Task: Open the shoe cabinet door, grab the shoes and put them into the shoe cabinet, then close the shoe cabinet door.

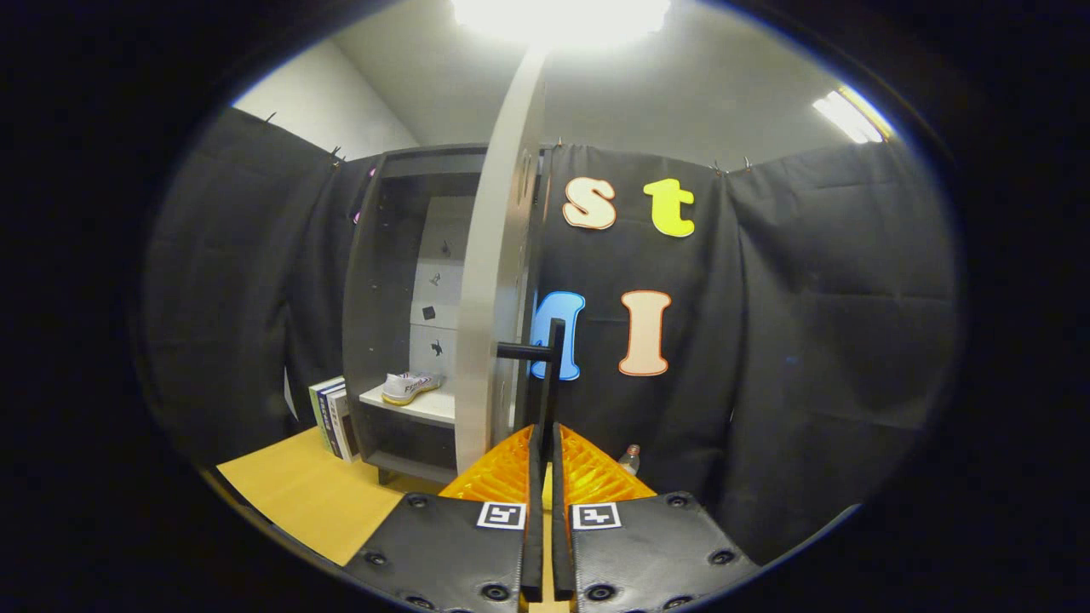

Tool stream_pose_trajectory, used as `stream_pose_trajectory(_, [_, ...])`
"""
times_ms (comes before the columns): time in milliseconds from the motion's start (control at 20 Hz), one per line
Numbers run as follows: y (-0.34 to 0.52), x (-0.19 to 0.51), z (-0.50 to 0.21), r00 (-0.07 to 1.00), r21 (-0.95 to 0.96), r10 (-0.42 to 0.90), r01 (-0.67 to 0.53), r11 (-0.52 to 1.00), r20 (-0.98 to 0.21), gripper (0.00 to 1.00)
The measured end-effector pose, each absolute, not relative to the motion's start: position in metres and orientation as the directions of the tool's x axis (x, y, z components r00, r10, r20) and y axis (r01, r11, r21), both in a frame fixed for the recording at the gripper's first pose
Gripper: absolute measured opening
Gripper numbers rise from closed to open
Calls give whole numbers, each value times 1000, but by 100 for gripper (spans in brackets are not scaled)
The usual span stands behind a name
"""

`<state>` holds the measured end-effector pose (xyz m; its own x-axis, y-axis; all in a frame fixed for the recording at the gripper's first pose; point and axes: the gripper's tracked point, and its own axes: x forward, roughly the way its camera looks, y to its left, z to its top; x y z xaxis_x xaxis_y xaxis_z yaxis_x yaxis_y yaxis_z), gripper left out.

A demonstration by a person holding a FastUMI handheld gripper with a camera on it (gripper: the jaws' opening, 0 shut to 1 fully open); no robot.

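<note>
The dark grey shoe cabinet (375,281) stands open ahead and to the left of my fingers. Its pale door (498,281) is swung out toward me and seen almost edge-on. A black bar handle (555,358) sticks out from the door's right face and runs down between my fingers. My gripper (545,436) is shut on this handle, the two fingers nearly touching around it. A white shoe (410,386) with a yellow sole lies on the cabinet's white shelf (426,407), beyond the door's left side.
Several books (334,417) stand upright against the cabinet's left wall on the yellow tabletop (298,494). A small bottle (630,460) stands by the black cloth wall just right of my fingers. A lower compartment (409,443) opens beneath the shelf.
</note>
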<state>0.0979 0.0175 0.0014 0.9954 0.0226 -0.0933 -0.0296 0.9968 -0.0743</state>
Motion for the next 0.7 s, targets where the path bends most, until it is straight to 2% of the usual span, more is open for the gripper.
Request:
stream_pose_trajectory(100, [12, 92, -4, 992, -55, -18, 12, 998, -124, 6])
stream_pose_trajectory(200, [27, 80, -8, 987, 31, 2, 4, 1000, -160, 6])
stream_pose_trajectory(300, [39, 72, -8, 984, 102, 20, -2, 995, -177, 13])
stream_pose_trajectory(400, [54, 65, -6, 979, 150, 61, -32, 988, -195, 15])
stream_pose_trajectory(600, [71, 49, -9, 969, 150, 111, -78, 986, -220, 33])
stream_pose_trajectory(700, [86, 46, -13, 956, 138, 174, -145, 980, -236, 59])
